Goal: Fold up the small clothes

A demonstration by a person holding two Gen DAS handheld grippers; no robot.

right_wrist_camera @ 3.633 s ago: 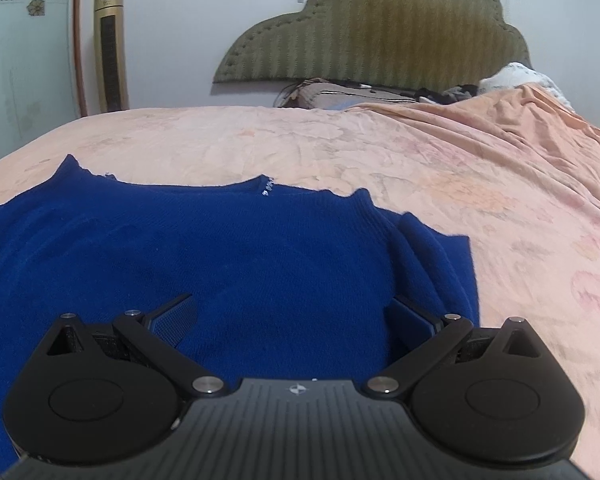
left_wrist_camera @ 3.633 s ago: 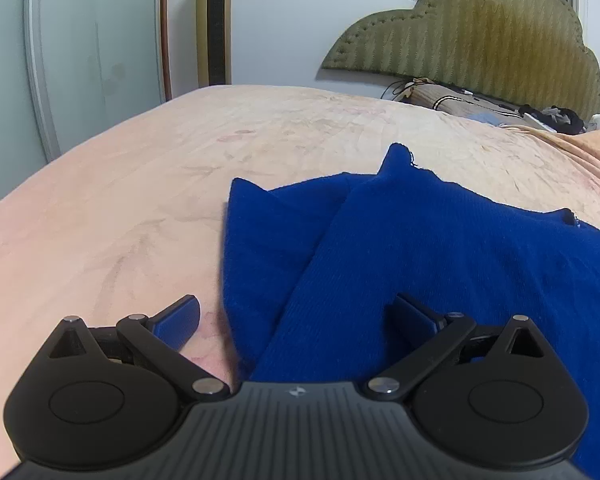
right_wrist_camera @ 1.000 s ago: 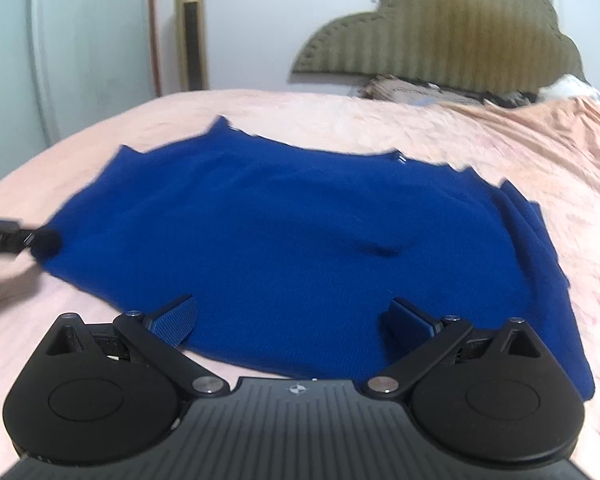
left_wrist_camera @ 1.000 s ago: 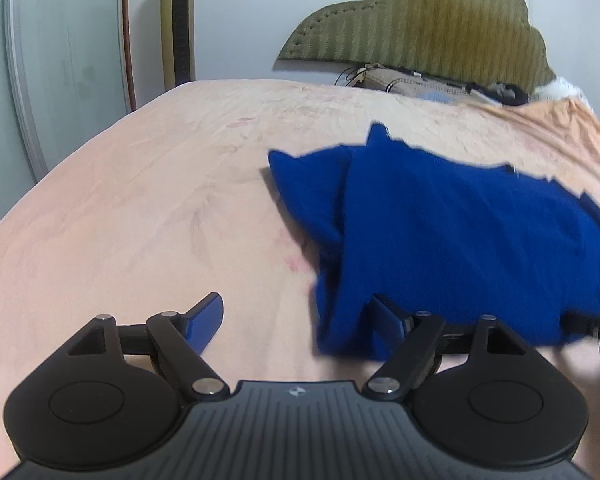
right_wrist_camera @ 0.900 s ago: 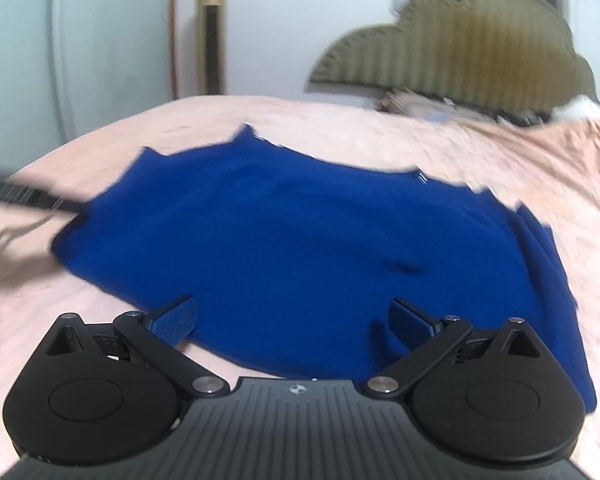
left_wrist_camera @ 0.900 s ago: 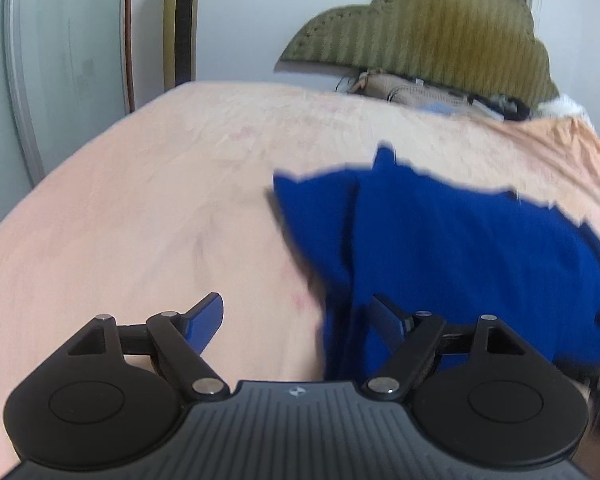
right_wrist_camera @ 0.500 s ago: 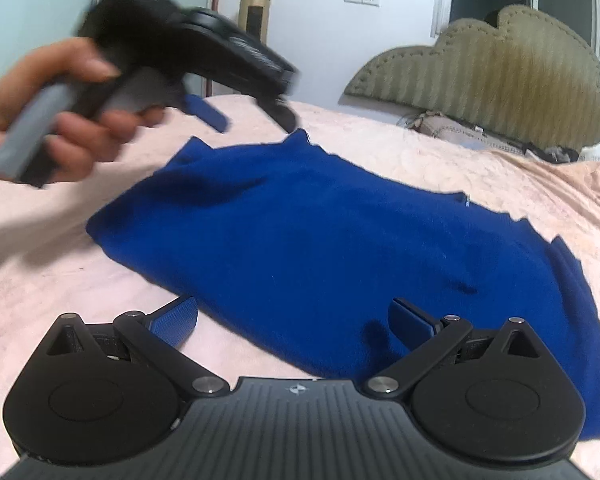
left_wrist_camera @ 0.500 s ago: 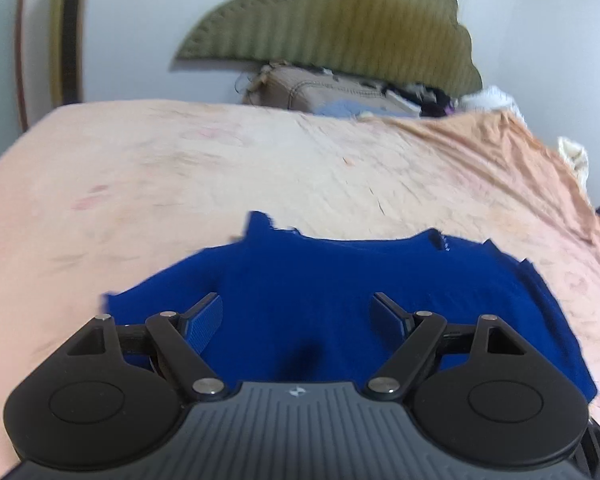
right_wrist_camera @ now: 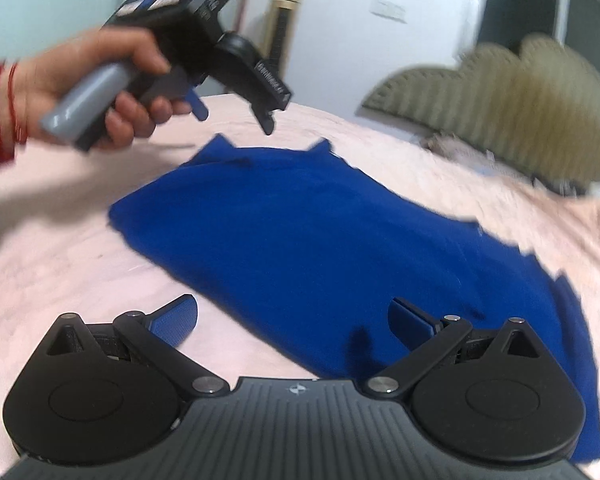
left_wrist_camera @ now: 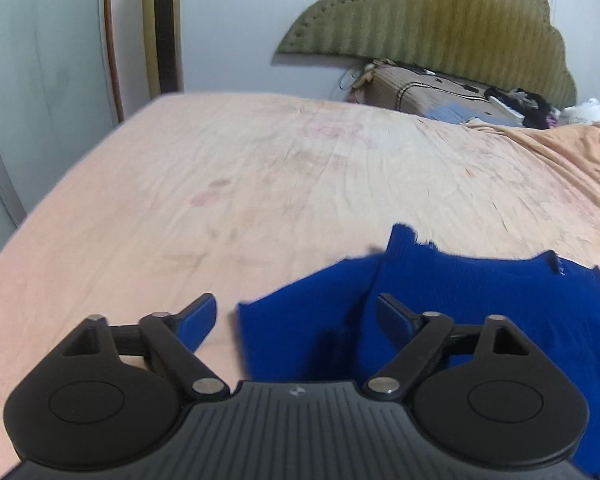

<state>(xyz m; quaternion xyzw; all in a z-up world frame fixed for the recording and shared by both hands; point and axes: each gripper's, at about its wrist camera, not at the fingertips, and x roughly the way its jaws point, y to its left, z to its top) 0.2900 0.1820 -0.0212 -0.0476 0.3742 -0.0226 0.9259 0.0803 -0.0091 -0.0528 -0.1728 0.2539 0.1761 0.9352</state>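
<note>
Between folds: both claws off the blue sweater (right_wrist_camera: 332, 232), which lies flat on the bed (left_wrist_camera: 260, 184).

My left claw (left_wrist_camera: 294, 318) and right claw (right_wrist_camera: 292, 318) gape wide, holding nothing. Next, I judge, I must pinch an edge and carry it across. A second ago both sat low at the near hem; now the left is lifted and pulled aside.

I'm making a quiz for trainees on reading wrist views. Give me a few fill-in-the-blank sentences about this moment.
1. The garment lying on the bed sheet is a sweater of ____ colour.
2. The left tongs and right tongs both stand ____.
3. In the right wrist view, the left tongs hang ____ the sweater without touching it.
4. The green headboard stands against the ____.

Missing words: blue; open; above; wall
</note>
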